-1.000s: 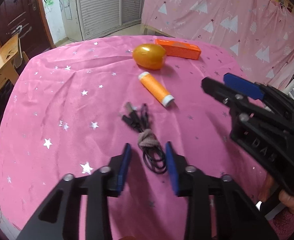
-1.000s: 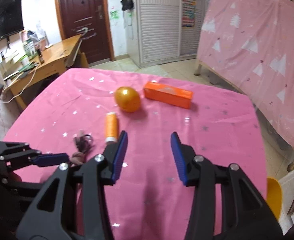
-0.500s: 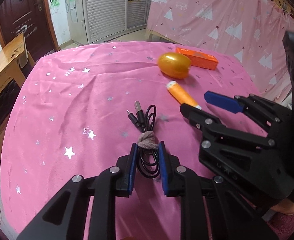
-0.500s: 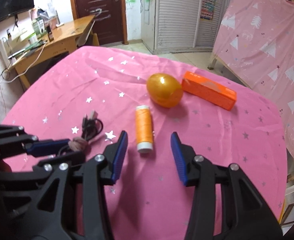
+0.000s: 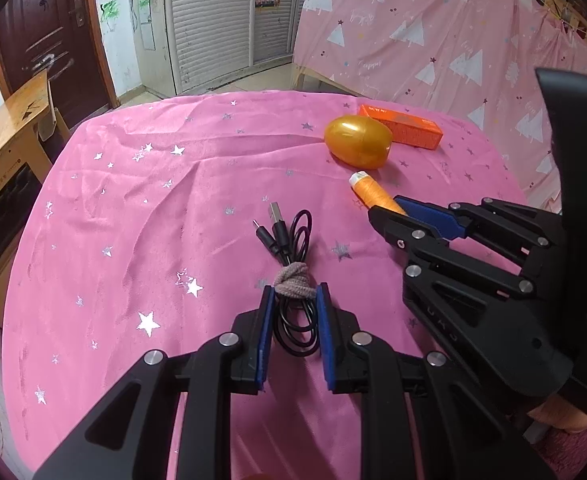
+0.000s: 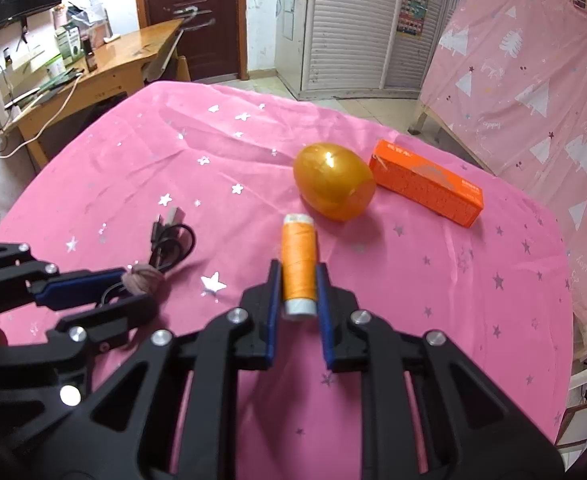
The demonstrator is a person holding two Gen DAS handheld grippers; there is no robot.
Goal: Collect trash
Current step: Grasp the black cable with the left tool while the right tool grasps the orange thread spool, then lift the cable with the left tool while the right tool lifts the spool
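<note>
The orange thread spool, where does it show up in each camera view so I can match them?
Left wrist view: orange thread spool upper right, its near end hidden behind the right tongs.
Right wrist view: centre, between those tongs' blue pads.
Shared landmark: the golden egg, just beyond the spool.

egg point(image 6: 334, 187), box point(image 6: 428, 188) block far side | cloth point(image 5: 133, 216) left free

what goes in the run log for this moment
left hand-held gripper: shut on cable bundle | right hand-held gripper: shut on thread spool
</note>
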